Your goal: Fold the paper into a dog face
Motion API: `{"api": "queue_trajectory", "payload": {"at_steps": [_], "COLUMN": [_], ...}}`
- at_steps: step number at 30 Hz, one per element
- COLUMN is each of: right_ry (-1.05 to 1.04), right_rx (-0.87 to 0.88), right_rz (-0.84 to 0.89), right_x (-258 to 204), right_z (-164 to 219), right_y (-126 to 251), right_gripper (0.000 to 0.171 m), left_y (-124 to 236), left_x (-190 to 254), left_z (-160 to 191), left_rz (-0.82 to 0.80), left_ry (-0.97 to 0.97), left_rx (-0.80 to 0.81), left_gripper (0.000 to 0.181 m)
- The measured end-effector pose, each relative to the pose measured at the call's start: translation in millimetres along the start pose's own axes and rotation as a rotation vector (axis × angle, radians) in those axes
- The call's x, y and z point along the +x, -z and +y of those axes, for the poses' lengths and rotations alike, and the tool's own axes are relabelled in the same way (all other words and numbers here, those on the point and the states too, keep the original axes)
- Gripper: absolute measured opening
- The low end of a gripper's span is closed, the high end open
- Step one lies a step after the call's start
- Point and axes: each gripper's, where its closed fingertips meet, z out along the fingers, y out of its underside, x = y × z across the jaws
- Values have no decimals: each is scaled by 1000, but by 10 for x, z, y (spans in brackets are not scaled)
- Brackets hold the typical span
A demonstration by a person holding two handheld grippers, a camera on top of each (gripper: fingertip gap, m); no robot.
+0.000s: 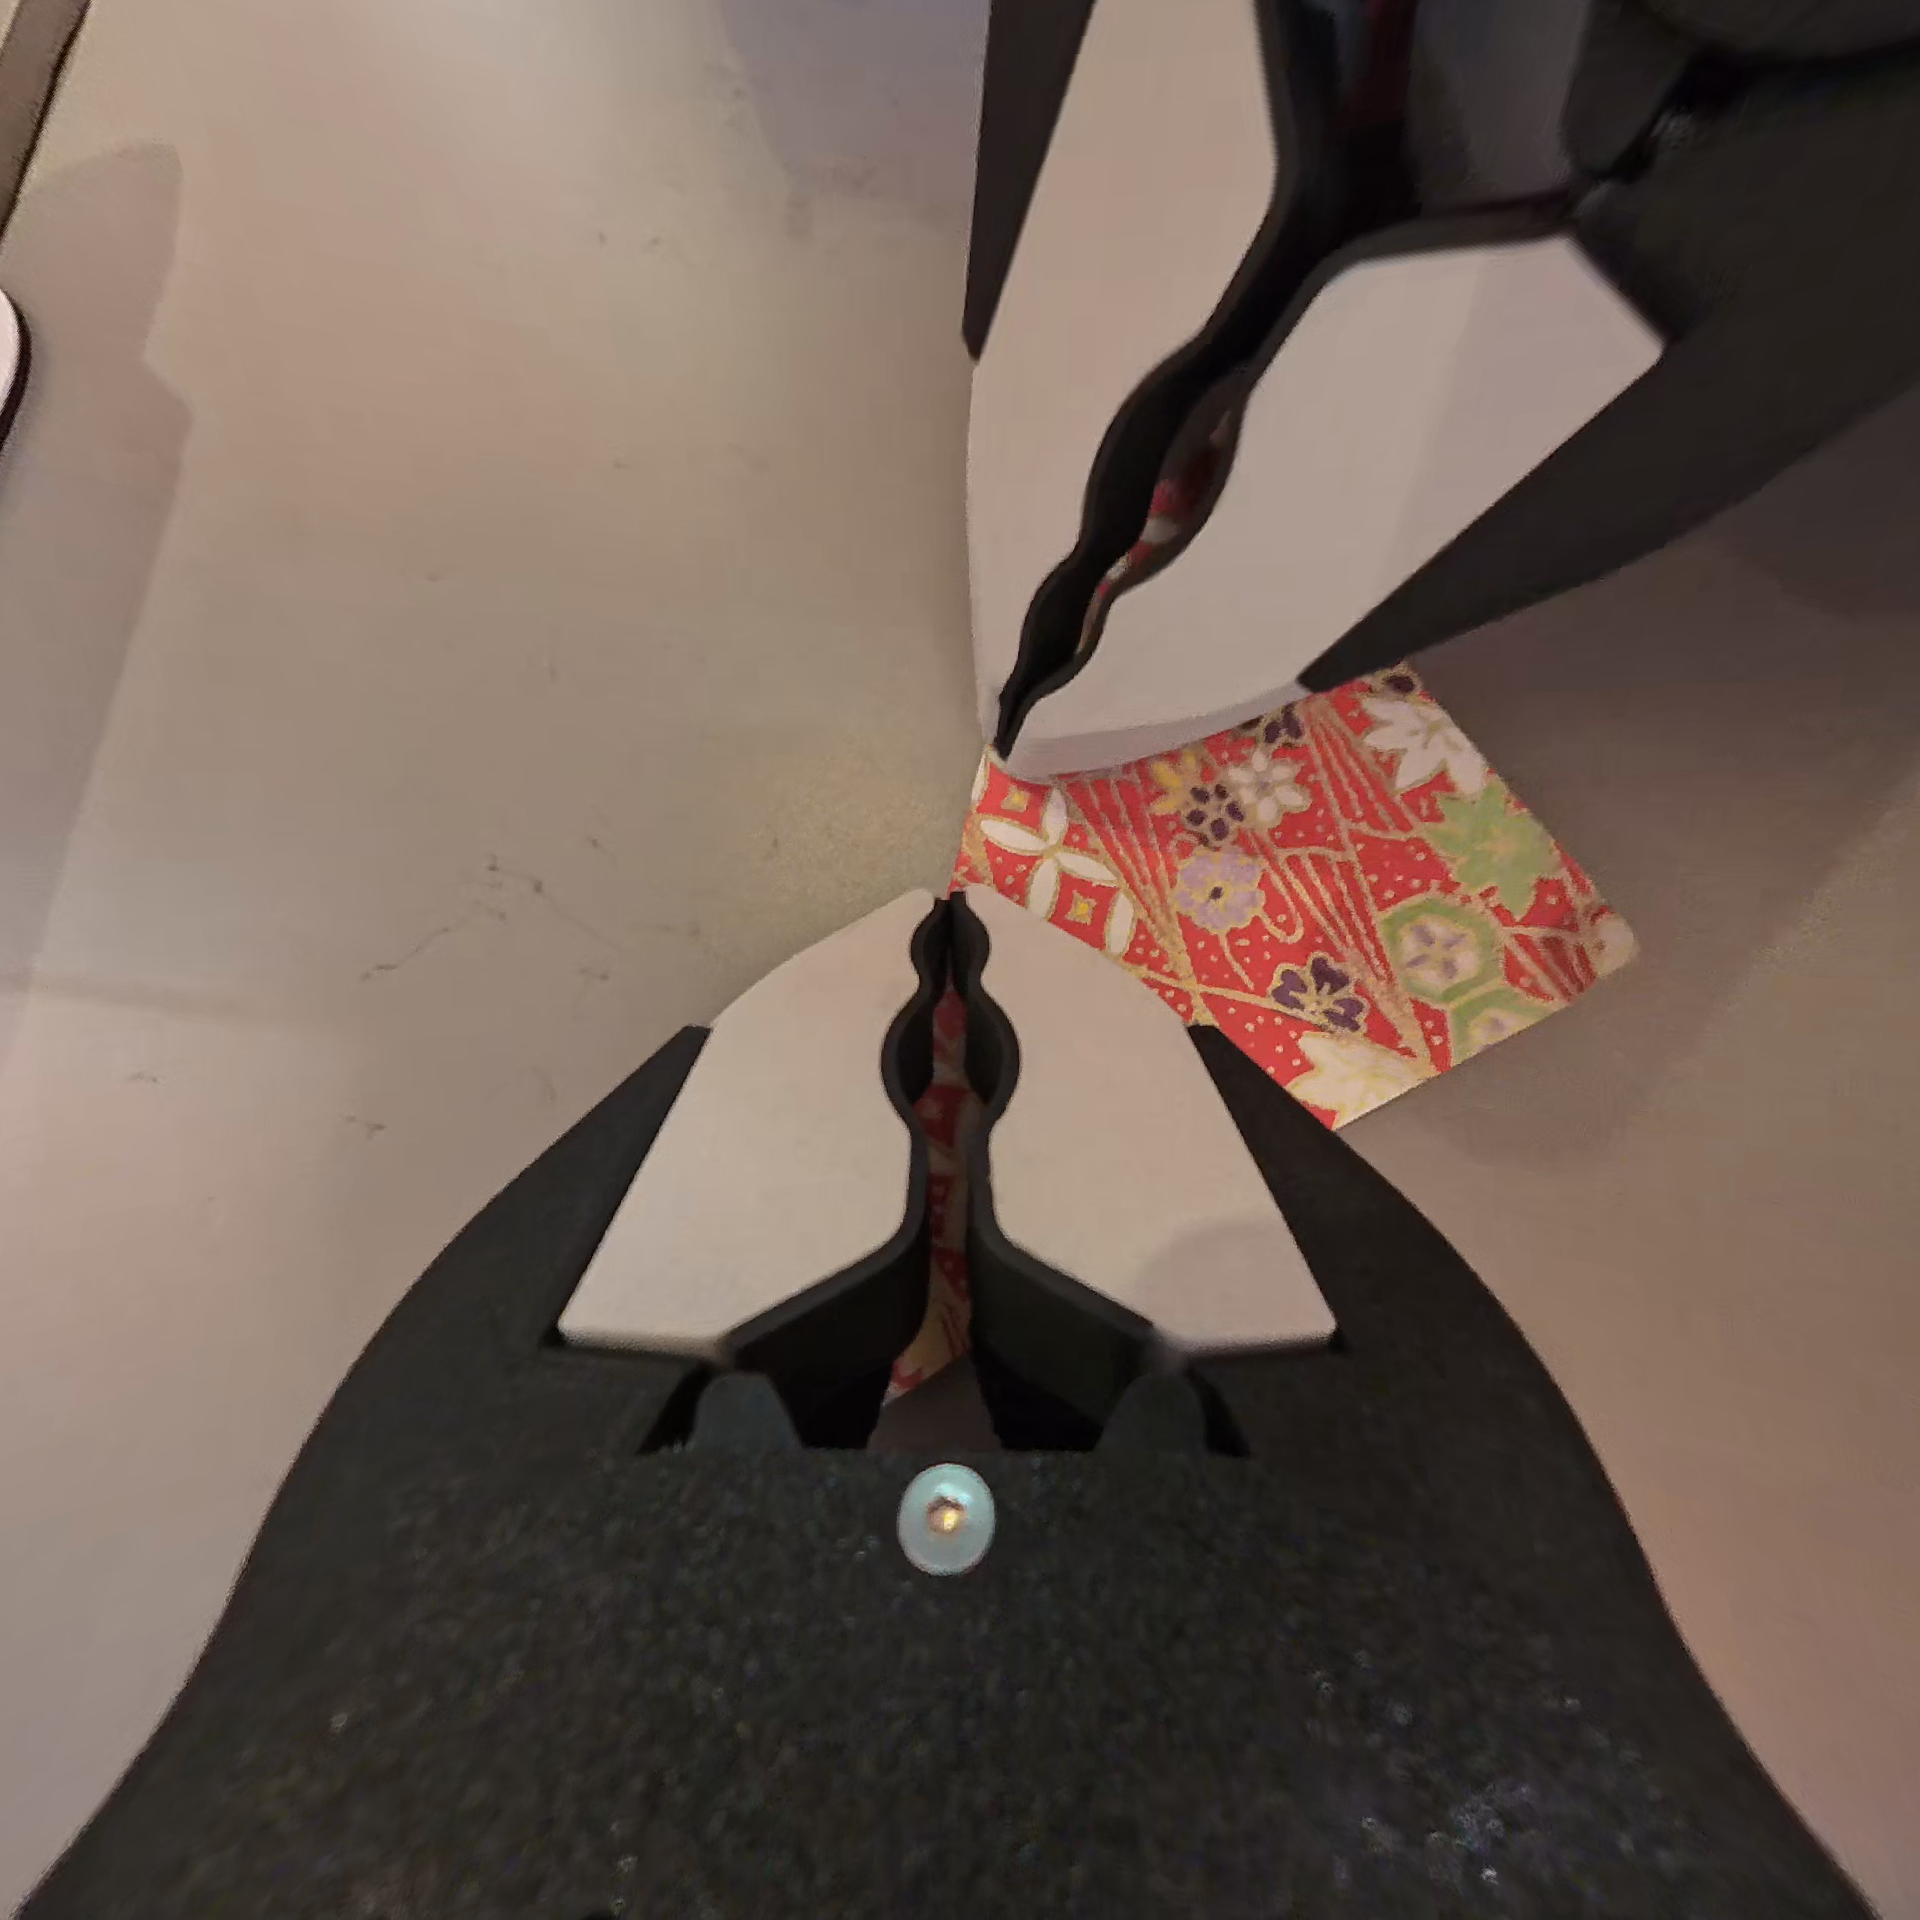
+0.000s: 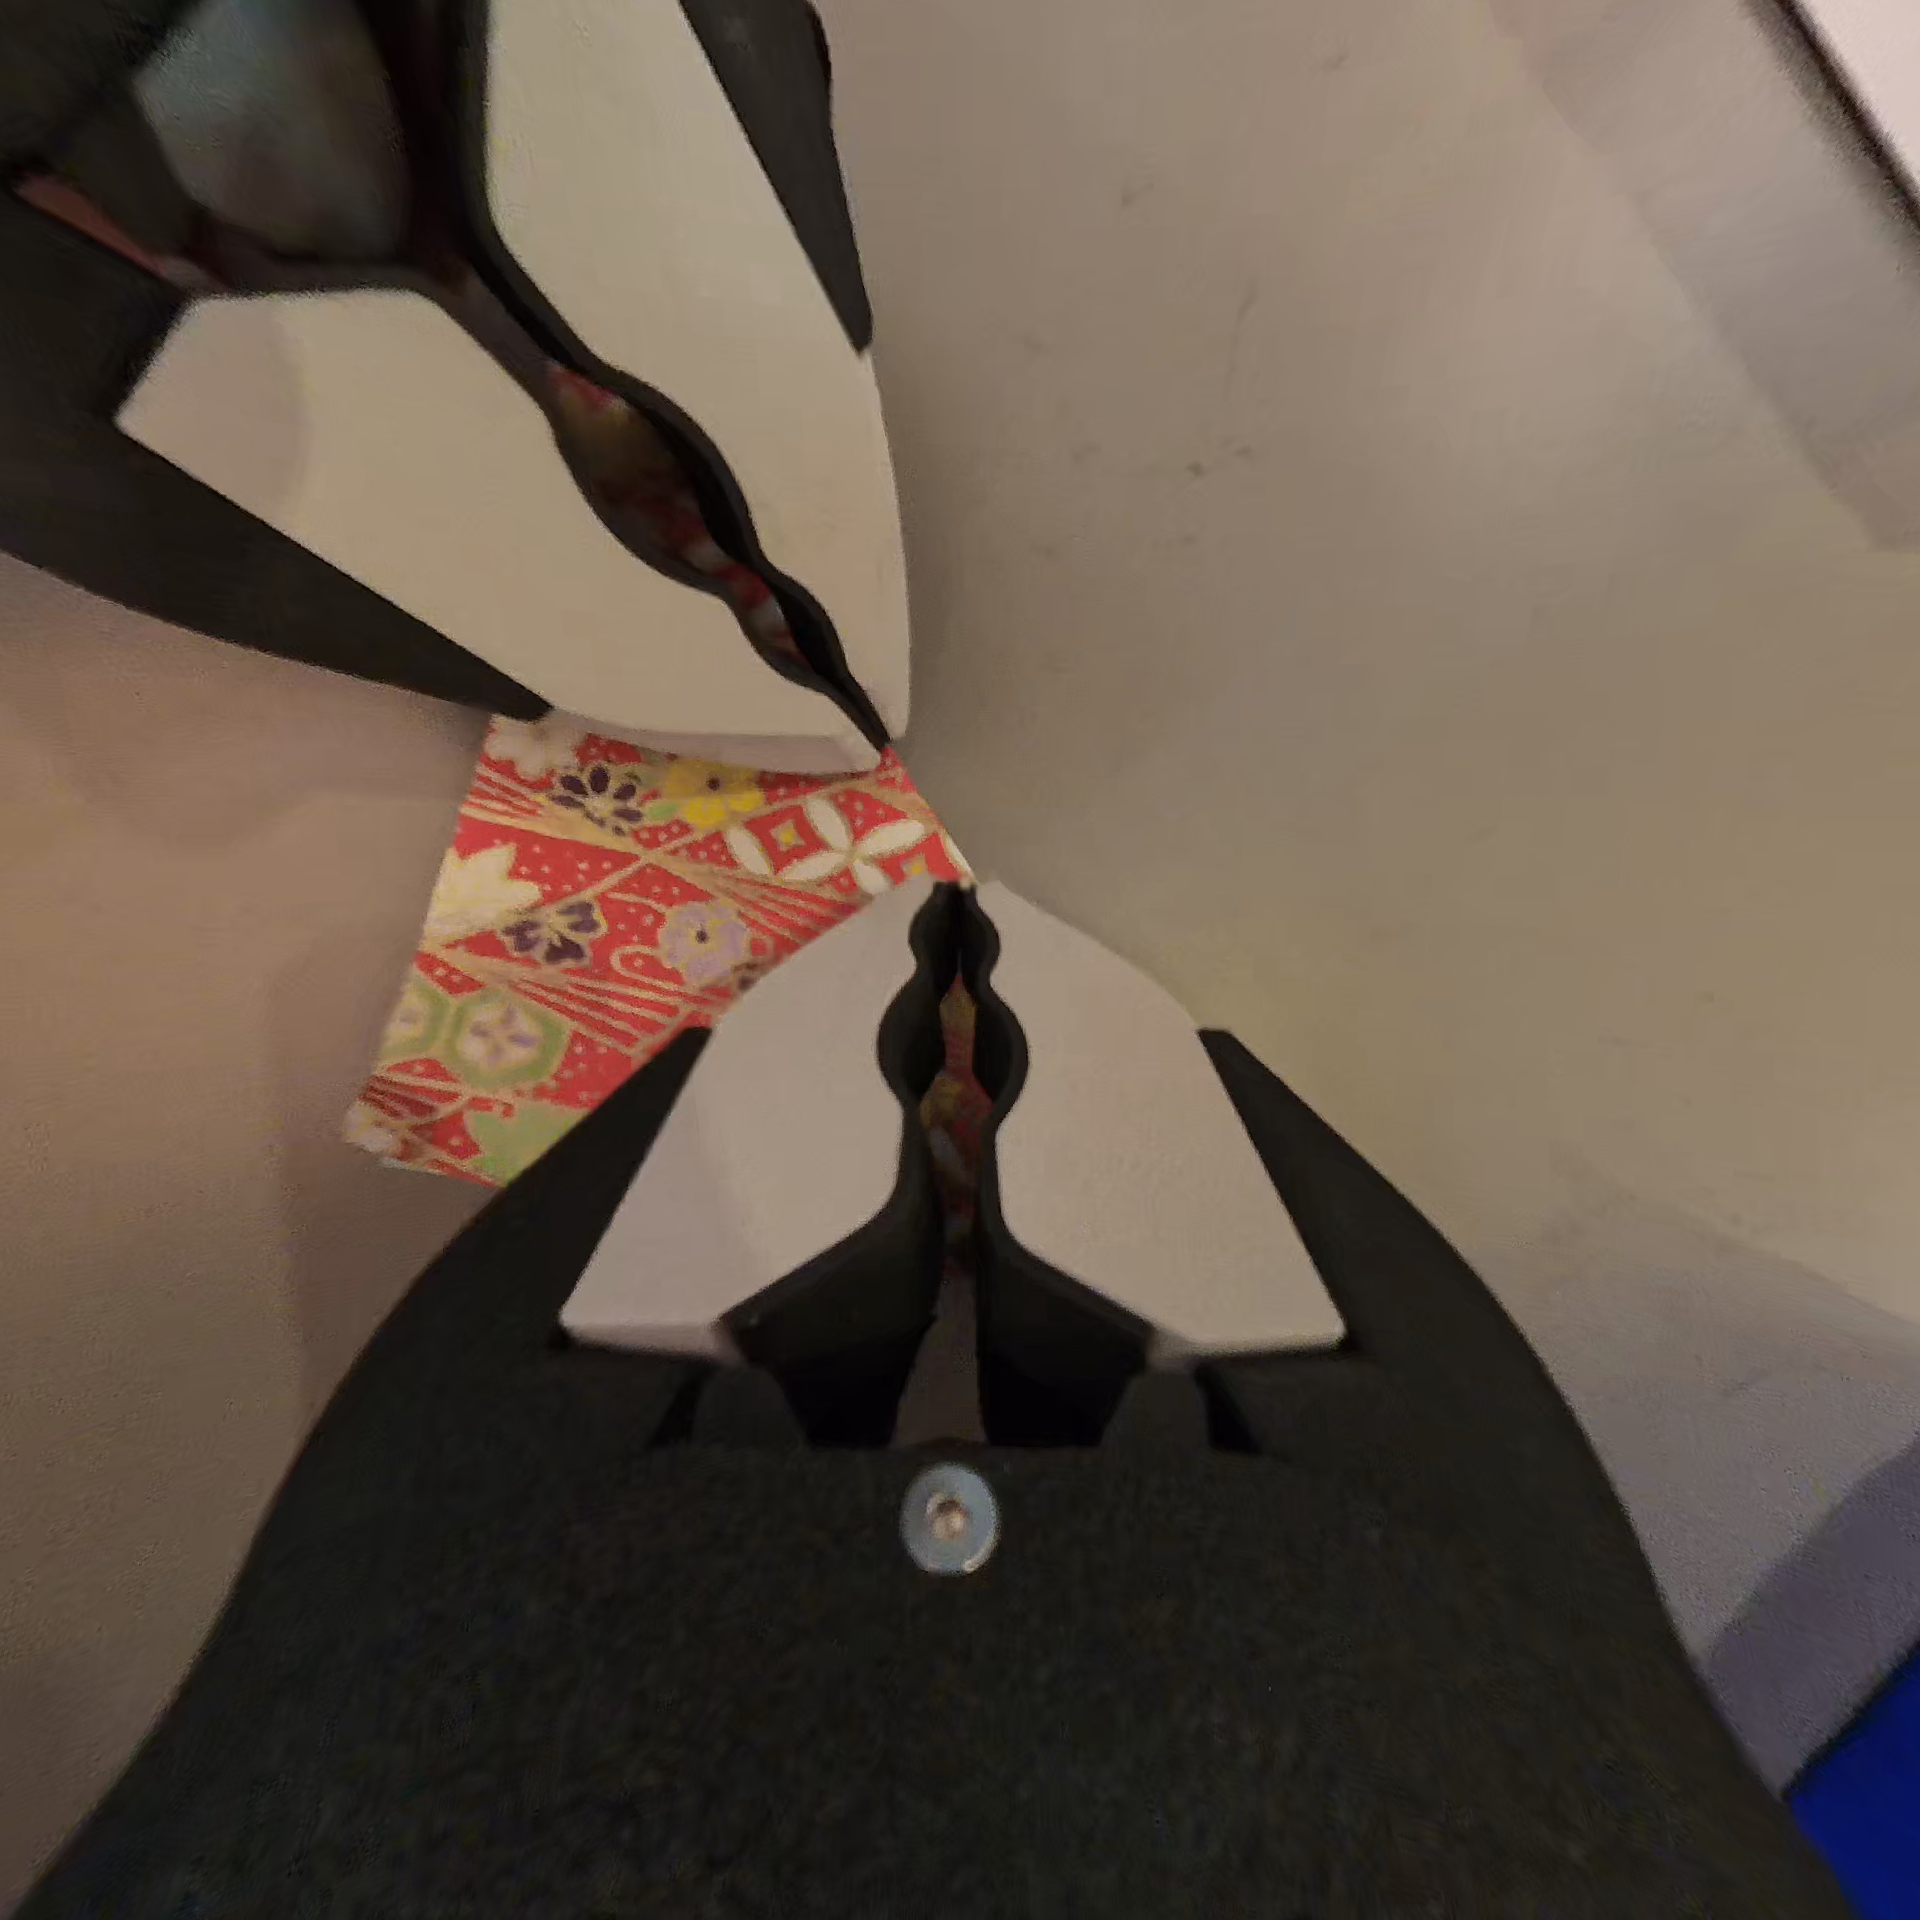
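Observation:
The paper [image 1: 1299, 894] is red with a gold, white, green and purple flower pattern. My left gripper [image 1: 948, 909] is shut on one edge of it, and strips of the pattern show between its fingers. My right gripper [image 1: 1003, 738] comes in from the upper right and is also shut on the paper, its tips very close to the left gripper's tips. In the right wrist view the right gripper [image 2: 956, 894] holds the paper [image 2: 623, 914] from below, with the left gripper [image 2: 883, 740] above it. Much of the sheet is hidden behind the fingers.
An off-white table [image 1: 468, 623] with faint scuffs lies under both grippers. Its dark edge runs along the upper left [image 1: 42, 94] and, in the right wrist view, across the top right [image 2: 1860, 94]. A blue object [image 2: 1860, 1704] shows at the lower right. Both grippers' tips are close together, under 4 cm apart. About 20 cm separates my right fingertips from the blue object [image 2: 1860, 1704].

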Motion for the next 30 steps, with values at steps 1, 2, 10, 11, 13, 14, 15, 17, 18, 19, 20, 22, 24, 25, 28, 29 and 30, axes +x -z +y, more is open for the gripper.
{"api": "queue_trajectory", "payload": {"at_steps": [1,2,10,11,13,14,15,17,18,19,20,22,24,25,28,29,30], "right_ry": [12,23,-4,-3,1,-1,-2,-2,-2,0,0,-2,-7,-5,-8,-9,-9], "right_rx": [9,10,2,8,25,33,38,41,42,43,43,45,46,46,50,51,52], "right_rz": [13,27,75,75,74,73,71,68,68,67,67,68,68,70,67,66,66], "right_x": [1,1,-2,-1,-2,-2,-2,-2,-2,-2,-3,-2,-3,-3,-3,-2,-3], "right_z": [-3,-3,6,5,3,2,1,0,-1,-2,-3,-5,-5,-5,-7,-7,-7], "right_y": [-1,0,2,2,2,1,1,1,2,2,1,1,2,1,2,3,2], "right_gripper": [0,0,1,1,1,1,1,1,1,1,1,1,1,1,1,1,1], "left_y": [0,0,107,136,199,234,267,323,345,364,382,415,443,449,459,465,473], "left_x": [0,1,12,3,-31,-57,-83,-128,-146,-160,-169,-181,-184,-185,-184,-185,-185], "left_z": [-1,-1,118,154,235,281,325,400,430,456,478,520,553,559,571,578,586], "left_rz": [-2,-2,37,45,55,54,53,48,48,50,51,51,46,42,35,34,32], "left_ry": [-2,-2,-66,-67,-60,-53,-47,-34,-22,-9,-4,-4,-9,-13,-13,-14,-13], "left_rx": [-1,-1,10,11,10,3,-7,-23,-30,-37,-46,-67,-80,-82,-95,-100,-103], "left_gripper": [0,0,0,0,0,0,0,0,0,0,0,0,0,0,0,0,0]}}
